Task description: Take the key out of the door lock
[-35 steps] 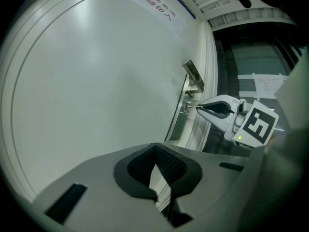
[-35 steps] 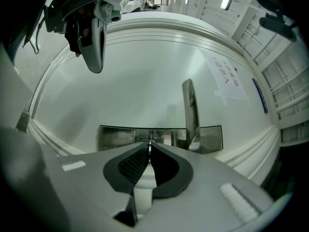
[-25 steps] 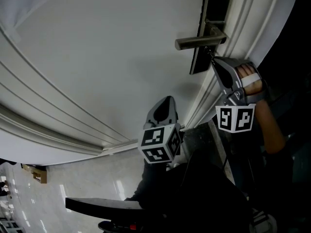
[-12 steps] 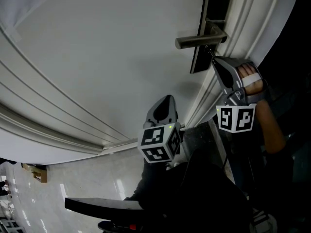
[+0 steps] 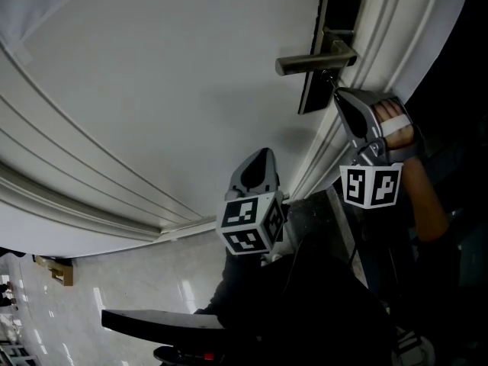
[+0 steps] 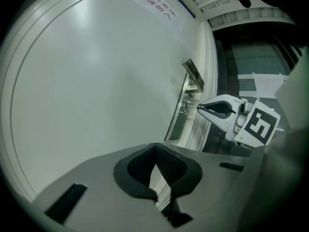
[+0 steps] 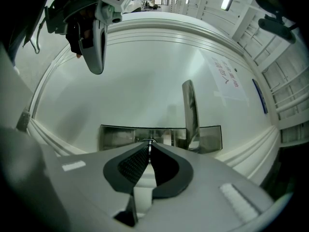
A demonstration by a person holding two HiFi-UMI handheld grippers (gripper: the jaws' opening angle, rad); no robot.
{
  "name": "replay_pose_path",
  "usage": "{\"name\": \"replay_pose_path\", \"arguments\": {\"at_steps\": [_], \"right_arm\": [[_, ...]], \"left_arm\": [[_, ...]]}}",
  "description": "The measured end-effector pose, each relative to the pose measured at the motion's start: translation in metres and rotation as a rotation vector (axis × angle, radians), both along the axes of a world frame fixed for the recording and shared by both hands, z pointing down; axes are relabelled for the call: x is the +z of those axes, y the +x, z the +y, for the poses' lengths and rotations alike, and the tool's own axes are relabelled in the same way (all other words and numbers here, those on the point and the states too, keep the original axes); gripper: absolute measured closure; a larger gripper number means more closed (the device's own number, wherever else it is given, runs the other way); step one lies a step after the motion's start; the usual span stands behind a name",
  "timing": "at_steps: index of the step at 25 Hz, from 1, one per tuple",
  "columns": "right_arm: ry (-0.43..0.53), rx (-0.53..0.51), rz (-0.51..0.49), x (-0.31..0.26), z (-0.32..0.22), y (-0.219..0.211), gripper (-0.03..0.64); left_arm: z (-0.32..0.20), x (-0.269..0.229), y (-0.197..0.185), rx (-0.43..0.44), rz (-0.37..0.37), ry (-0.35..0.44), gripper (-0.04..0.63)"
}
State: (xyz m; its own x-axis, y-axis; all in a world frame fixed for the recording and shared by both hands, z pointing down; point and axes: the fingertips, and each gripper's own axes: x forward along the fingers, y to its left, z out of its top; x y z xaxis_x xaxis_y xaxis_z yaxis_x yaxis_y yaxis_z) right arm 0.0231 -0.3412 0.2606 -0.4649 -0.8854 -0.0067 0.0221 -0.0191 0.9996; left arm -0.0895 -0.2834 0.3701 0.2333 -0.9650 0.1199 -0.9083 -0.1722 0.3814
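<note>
Head view: my right gripper [image 5: 336, 94] points up at the dark, narrow lock plate [image 5: 311, 97] on the white panelled door [image 5: 152, 90], just under the grey metal lever handle [image 5: 313, 63]. The tips of its jaws sit right beside the plate, and my hand [image 5: 393, 124] grips it from behind. The key itself is too small to make out here. My left gripper [image 5: 263, 155] hangs lower, near the door's face and well apart from the lock. Its marker cube [image 5: 252, 223] faces the camera.

Left gripper view: my left jaws are pressed together at the tips [image 6: 155, 149] and pinch nothing. Only a pale sliver of door shows in the hollow behind them. Further along the door, my right gripper [image 6: 200, 108] has its jaws closed on the thin silver key [image 6: 190, 107]. The key runs level from those tips to the lock plate [image 6: 179, 115] below the lever handle [image 6: 193, 76], and its far end meets the plate.

Right gripper view: my right jaws [image 7: 149, 146] are closed on the key [image 7: 149, 142], which I see edge-on as a slim bright strip between the dark ribbed pads [image 7: 133, 164]. Straight ahead lies the lock plate [image 7: 116, 138], with the lever handle [image 7: 189, 112] standing out from it to the right of the key. My left gripper [image 7: 96, 70] hangs at the upper left with its jaws together, clear of the lock.
</note>
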Motion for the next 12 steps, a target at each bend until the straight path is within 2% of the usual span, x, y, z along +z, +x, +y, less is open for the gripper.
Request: {"name": "replay_pose_path", "arguments": {"at_steps": [12], "right_arm": [[0.003,-0.004,-0.001,0.0003,0.0005,-0.0008,0.604]], "left_arm": [[0.0018,0.0019,-0.0017,-0.005,-0.002,-0.007,0.595]]}}
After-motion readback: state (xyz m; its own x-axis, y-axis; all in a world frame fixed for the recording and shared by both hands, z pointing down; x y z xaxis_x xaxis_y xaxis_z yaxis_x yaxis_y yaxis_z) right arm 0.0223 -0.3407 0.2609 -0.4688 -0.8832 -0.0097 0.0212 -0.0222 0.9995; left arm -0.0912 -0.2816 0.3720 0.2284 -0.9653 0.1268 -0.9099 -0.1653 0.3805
